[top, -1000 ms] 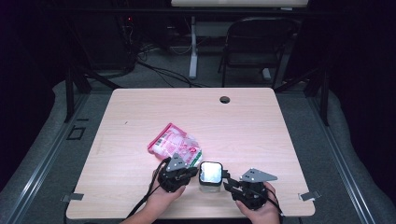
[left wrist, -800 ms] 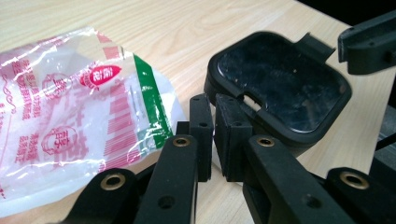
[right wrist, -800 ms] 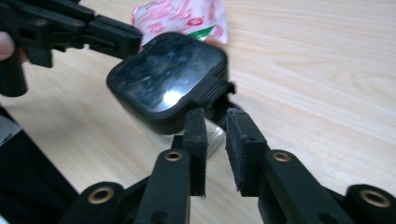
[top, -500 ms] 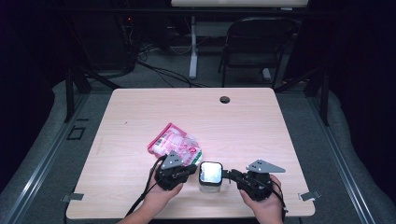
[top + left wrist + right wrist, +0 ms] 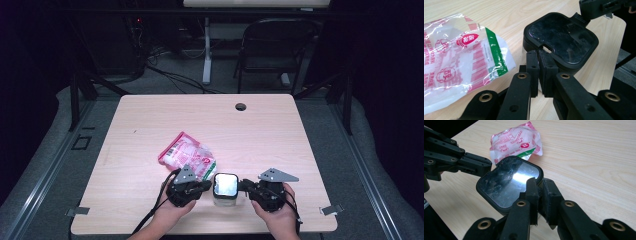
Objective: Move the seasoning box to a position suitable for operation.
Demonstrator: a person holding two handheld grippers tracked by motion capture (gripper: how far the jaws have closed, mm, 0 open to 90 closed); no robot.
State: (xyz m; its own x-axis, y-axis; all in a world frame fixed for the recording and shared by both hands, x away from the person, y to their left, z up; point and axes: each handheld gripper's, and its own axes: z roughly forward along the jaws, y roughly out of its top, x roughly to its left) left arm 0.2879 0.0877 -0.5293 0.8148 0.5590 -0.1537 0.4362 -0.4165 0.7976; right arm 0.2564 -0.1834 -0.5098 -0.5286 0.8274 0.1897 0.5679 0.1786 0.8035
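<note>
While the left gripper [image 5: 206,185] is clamped on a latch tab of the black-lidded container [image 5: 225,186], the right gripper [image 5: 243,185], whose jaws have just been closing, is pinched on the opposite tab, so the lid can probably be worked loose. The container is stood near the table's [image 5: 150,120] front edge, beside a pink snack bag [image 5: 187,155].

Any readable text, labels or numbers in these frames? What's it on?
Bag: red oval logo with white Chinese characters, too blurred to read.
Bag, left edge: columns of red Chinese print, too small to read.
Bag in the right gripper view: red print, too small to read.
Container lid: no text.
Table: none.
</note>
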